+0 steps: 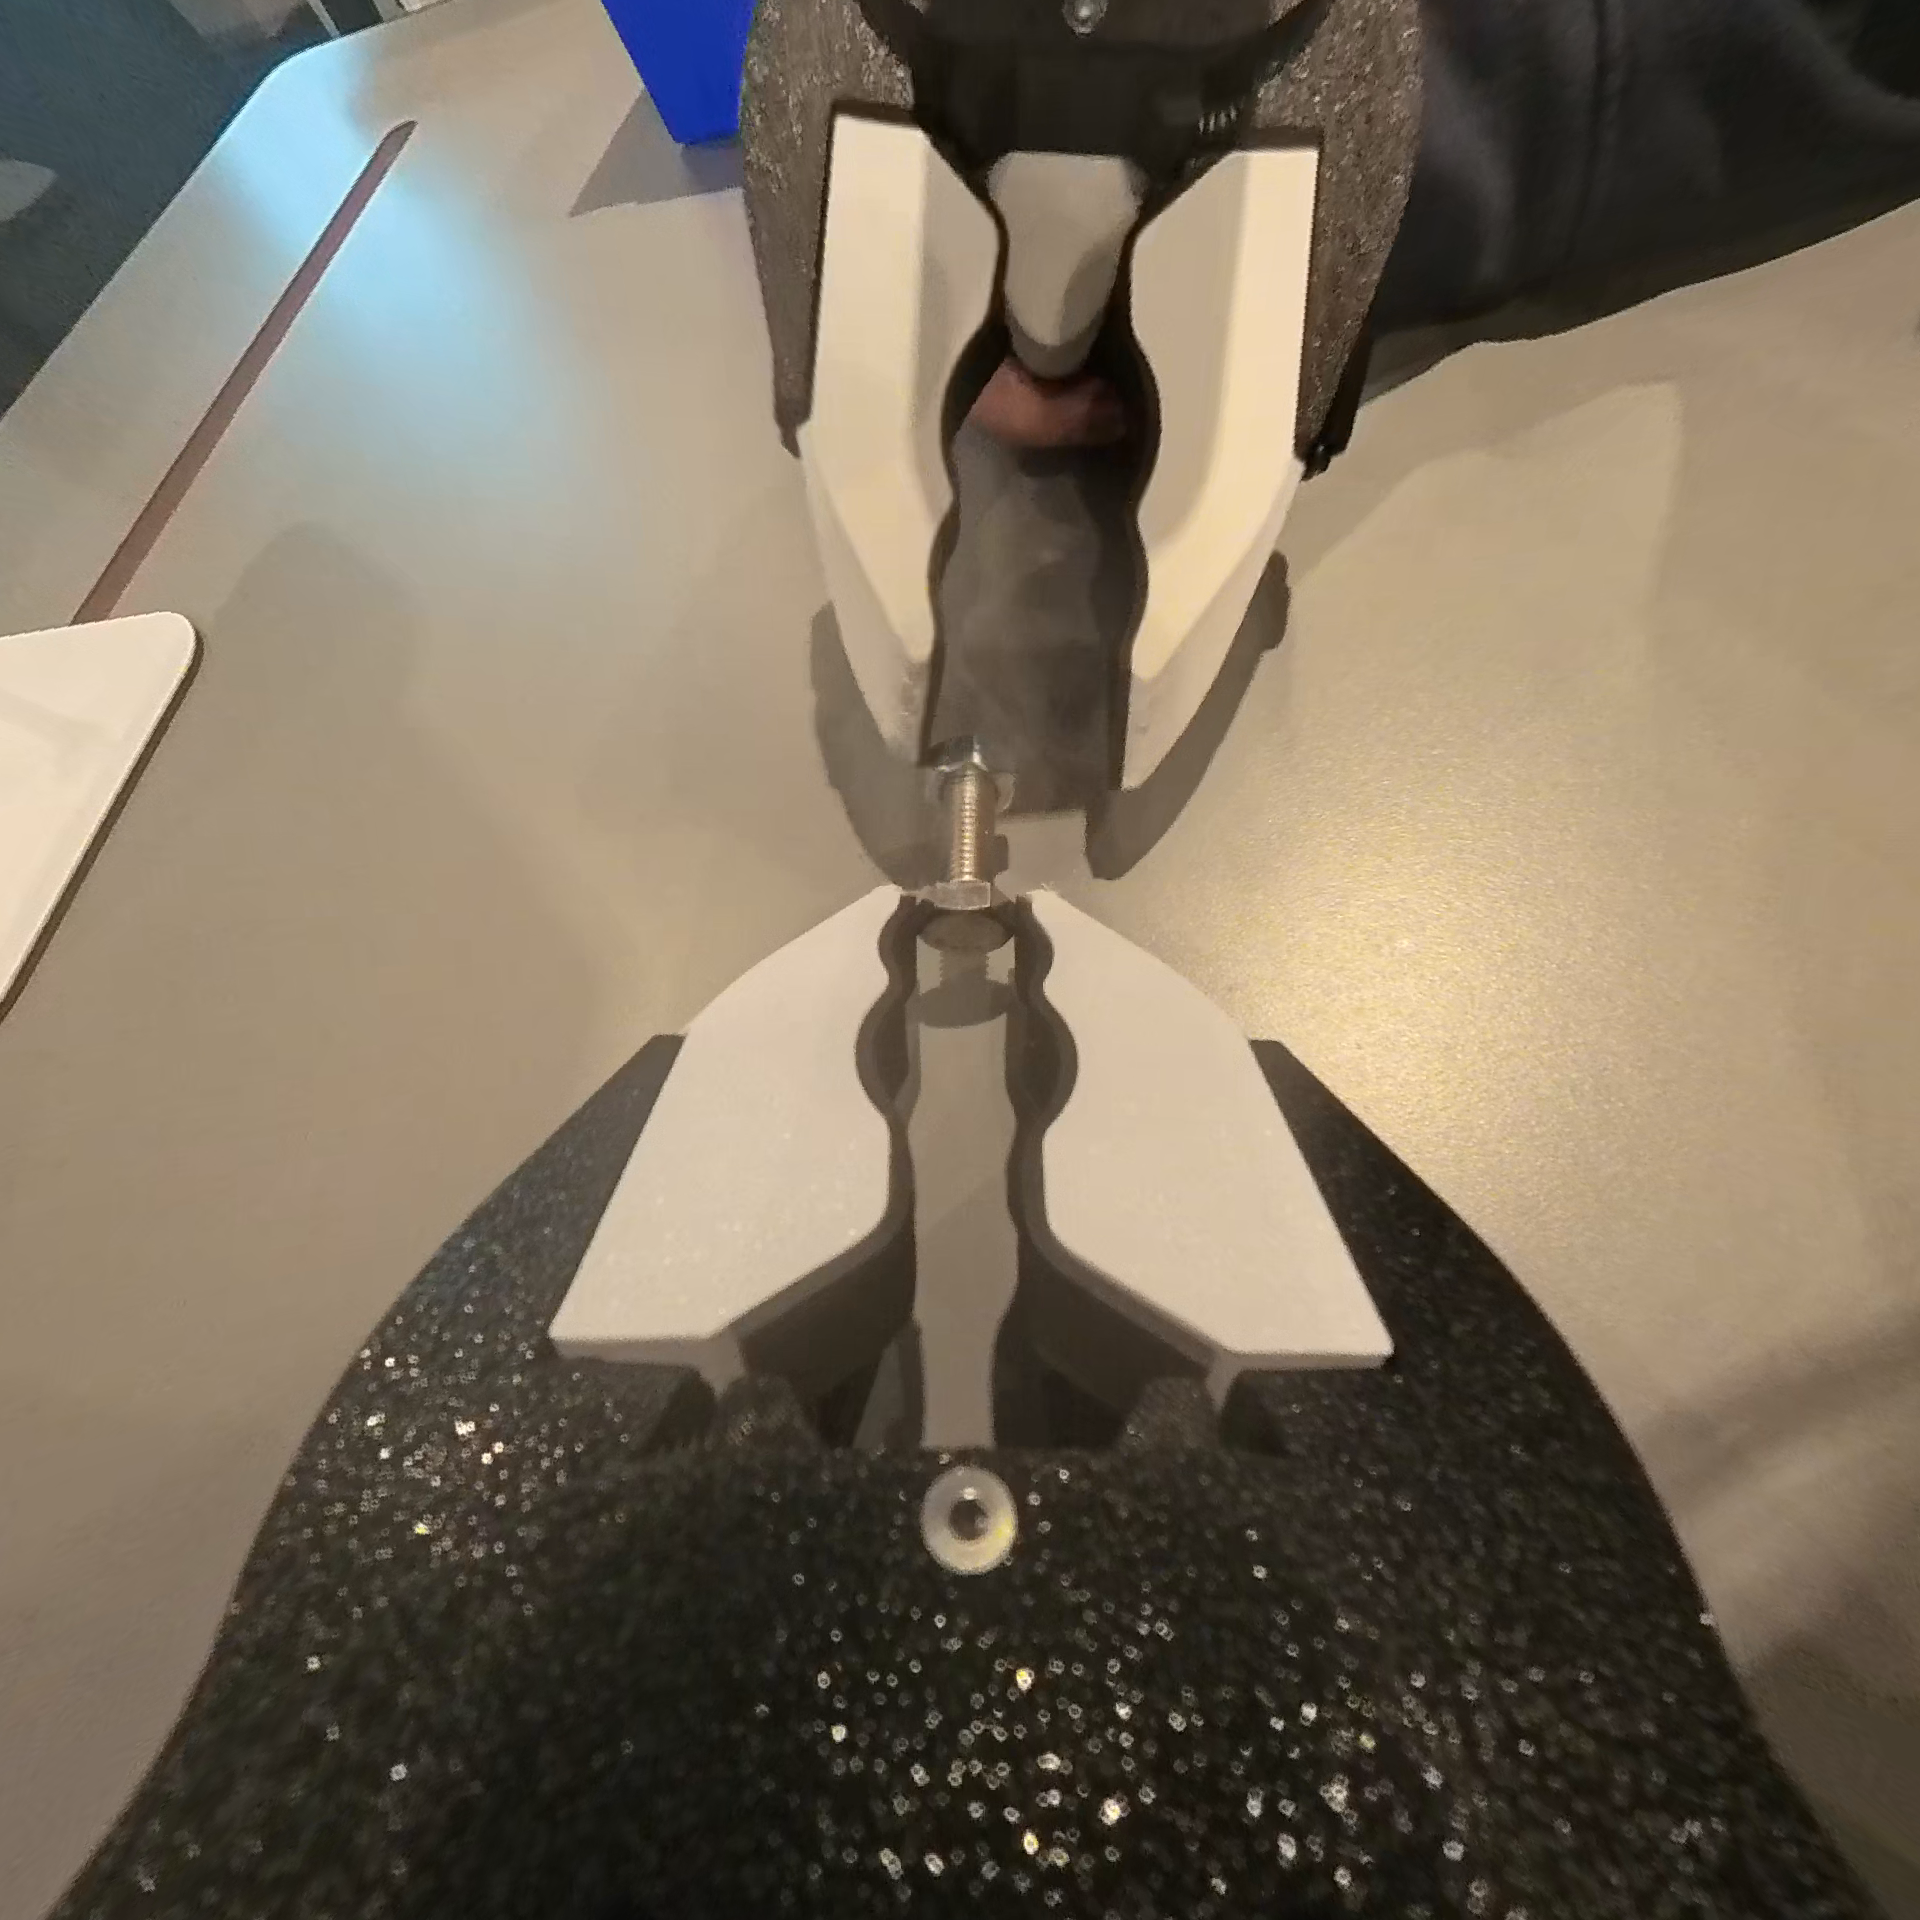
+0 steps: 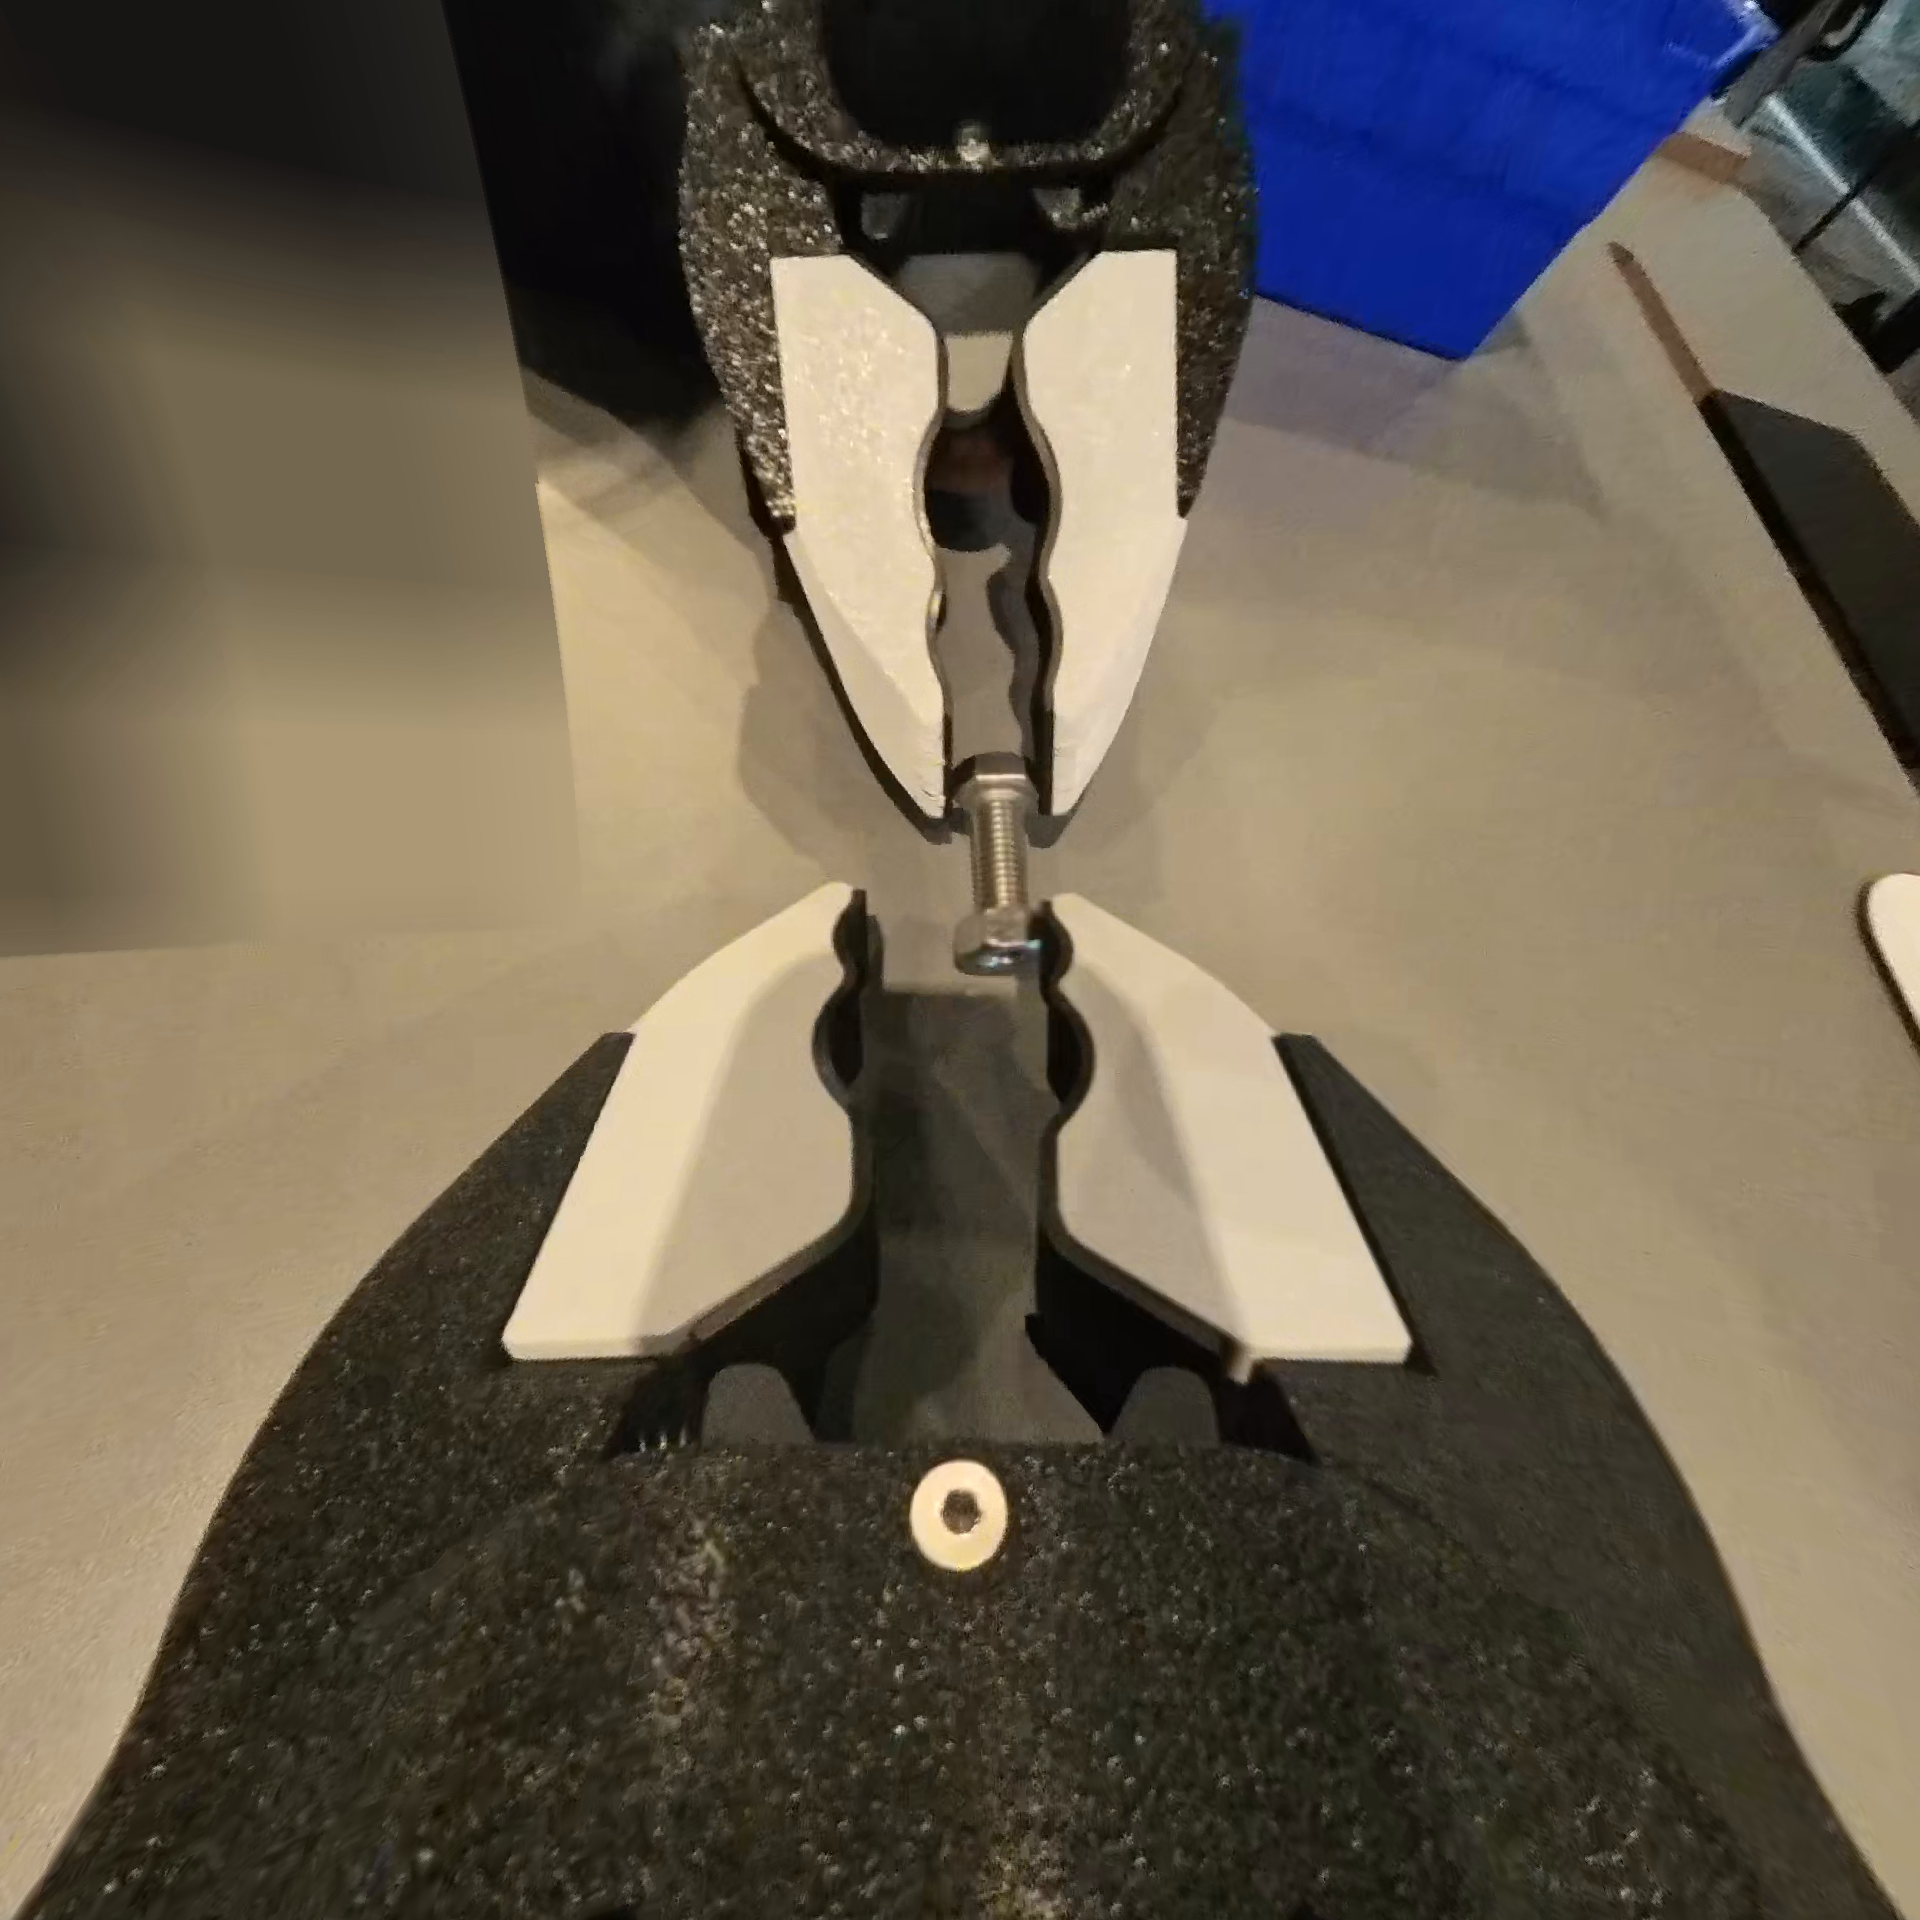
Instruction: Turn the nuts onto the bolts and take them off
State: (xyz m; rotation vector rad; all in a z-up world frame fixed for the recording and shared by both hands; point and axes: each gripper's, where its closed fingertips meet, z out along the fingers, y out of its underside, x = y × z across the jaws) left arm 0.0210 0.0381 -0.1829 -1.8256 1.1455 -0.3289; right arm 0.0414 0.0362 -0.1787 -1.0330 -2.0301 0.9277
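Bolt (image 1: 962,842) lengthwise between grippers, head in left gripper (image 1: 964,912)

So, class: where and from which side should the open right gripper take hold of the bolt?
Grip the near hex end on two opposite flats, coming straight in along the shaft. The left gripper clamps the far end of the bolt, pointing it at the right gripper; flats should slip less than thread.

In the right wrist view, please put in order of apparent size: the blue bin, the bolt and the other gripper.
1. left gripper: looks largest.
2. blue bin: looks smaller, but it stands farther off and the frame edge cuts it, so this rank is unsure.
3. bolt: clearly smallest.
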